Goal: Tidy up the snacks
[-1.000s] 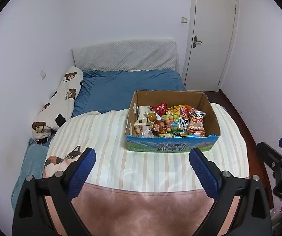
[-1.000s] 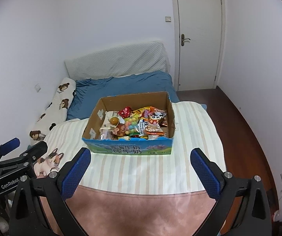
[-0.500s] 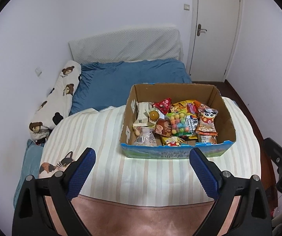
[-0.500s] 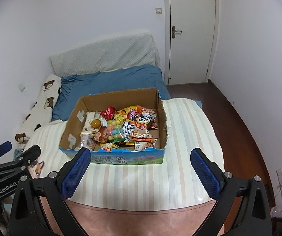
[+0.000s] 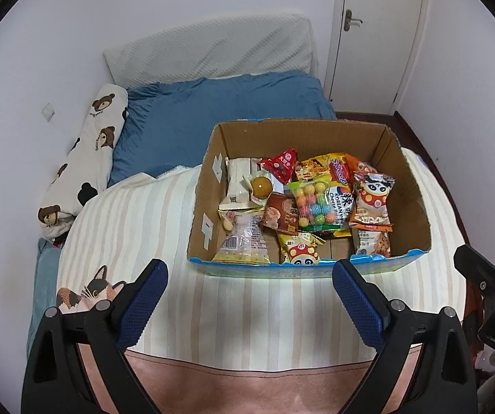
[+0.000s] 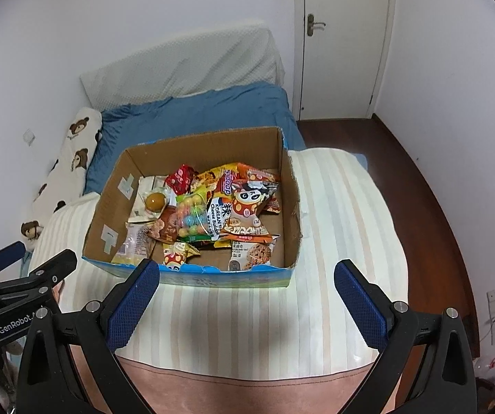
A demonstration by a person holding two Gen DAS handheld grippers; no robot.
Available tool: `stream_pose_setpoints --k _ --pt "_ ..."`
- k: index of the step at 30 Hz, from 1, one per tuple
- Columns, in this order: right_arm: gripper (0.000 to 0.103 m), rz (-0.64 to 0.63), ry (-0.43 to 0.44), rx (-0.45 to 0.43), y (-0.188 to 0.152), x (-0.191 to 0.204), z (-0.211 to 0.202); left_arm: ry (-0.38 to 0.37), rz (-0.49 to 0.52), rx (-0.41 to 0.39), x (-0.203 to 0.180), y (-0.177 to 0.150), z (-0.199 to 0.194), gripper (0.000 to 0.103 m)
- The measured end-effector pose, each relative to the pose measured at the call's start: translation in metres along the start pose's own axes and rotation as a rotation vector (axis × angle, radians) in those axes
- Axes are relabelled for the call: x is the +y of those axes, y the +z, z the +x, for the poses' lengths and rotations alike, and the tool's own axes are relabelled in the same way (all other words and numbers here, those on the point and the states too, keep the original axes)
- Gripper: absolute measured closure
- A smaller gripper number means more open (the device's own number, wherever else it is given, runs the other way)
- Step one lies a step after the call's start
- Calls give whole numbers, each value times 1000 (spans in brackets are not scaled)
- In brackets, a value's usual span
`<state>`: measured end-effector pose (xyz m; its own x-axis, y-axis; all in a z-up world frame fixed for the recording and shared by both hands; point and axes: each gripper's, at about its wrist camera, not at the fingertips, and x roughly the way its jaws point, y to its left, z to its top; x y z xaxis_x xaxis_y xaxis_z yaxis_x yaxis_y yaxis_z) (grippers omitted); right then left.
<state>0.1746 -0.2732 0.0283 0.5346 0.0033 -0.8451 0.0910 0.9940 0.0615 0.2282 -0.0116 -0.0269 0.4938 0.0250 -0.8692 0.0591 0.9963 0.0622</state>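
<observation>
One cardboard box (image 5: 320,138) of snack packets (image 5: 311,200) on striped blanket (image 5: 151,220) over blue bed (image 5: 220,103), white door (image 6: 344,34) behind. Left gripper (image 5: 249,296) and right gripper (image 6: 247,296): jaws wide apart, empty, short of box.

left claw (image 5: 249,298): black frame, silver screws | pads (image 5: 142,305): blue, textured | marking: GenRobot

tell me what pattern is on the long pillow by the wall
White with brown bear faces on the long pillow; the left wrist view shows it best.
</observation>
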Motion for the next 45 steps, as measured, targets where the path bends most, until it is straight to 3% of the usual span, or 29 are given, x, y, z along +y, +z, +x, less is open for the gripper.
stream_pose_setpoints --k 11,45 --pt "0 -11 -5 50 3 1 16 -10 -1 52 -3 4 21 5" --pt "0 1 -1 52 -1 -1 8 -29 -16 40 0 7 10 5"
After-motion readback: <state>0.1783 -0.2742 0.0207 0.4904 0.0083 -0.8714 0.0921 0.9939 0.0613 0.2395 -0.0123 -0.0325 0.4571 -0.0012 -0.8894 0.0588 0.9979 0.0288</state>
